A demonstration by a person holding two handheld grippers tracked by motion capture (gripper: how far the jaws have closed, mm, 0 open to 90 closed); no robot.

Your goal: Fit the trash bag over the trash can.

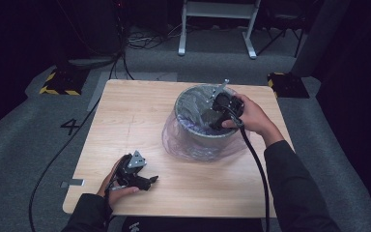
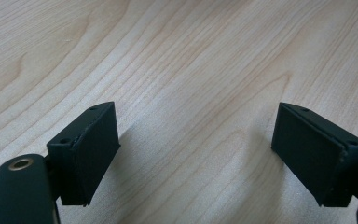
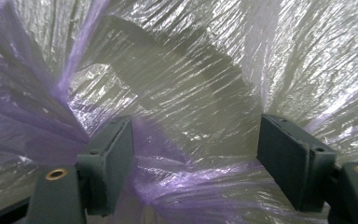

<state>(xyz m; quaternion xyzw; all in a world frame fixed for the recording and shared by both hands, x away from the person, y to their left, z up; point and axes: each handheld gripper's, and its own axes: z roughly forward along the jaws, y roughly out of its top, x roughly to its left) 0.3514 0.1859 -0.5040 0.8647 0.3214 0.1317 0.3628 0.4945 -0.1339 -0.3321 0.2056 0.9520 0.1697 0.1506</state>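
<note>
High view, reading from the left: my left gripper (image 1: 147, 180) rests low at the lower left of the frame on the pale wood-grain tabletop (image 1: 125, 116), well apart from the work. In the left gripper view its jaws stand wide apart with nothing but bare wood between them, so I count that hand as idle.

Moving right, the round grey bin (image 1: 207, 137) stands right of the frame's centre, with the thin translucent purple-tinted plastic bin liner (image 1: 186, 145) draped inside it and spilling down over its outside wall onto the tabletop. My right gripper (image 1: 217, 116) is reached down into the bin's mouth from the upper right side. In the right gripper view the jaws are spread open, and crinkled liner film (image 3: 186, 93) lies across and between them; I judge they are not pinching it yet.

I expect the liner to handle as very light, limp and slippery, with no stiffness, and likely to tear if dragged against the rim. A pinch on a gathered fold should hold better than a single flat layer, so I would take it where the purple film bunches near the lower centre of the right gripper view. The bin itself looks light enough to shift if the film snags.
</note>
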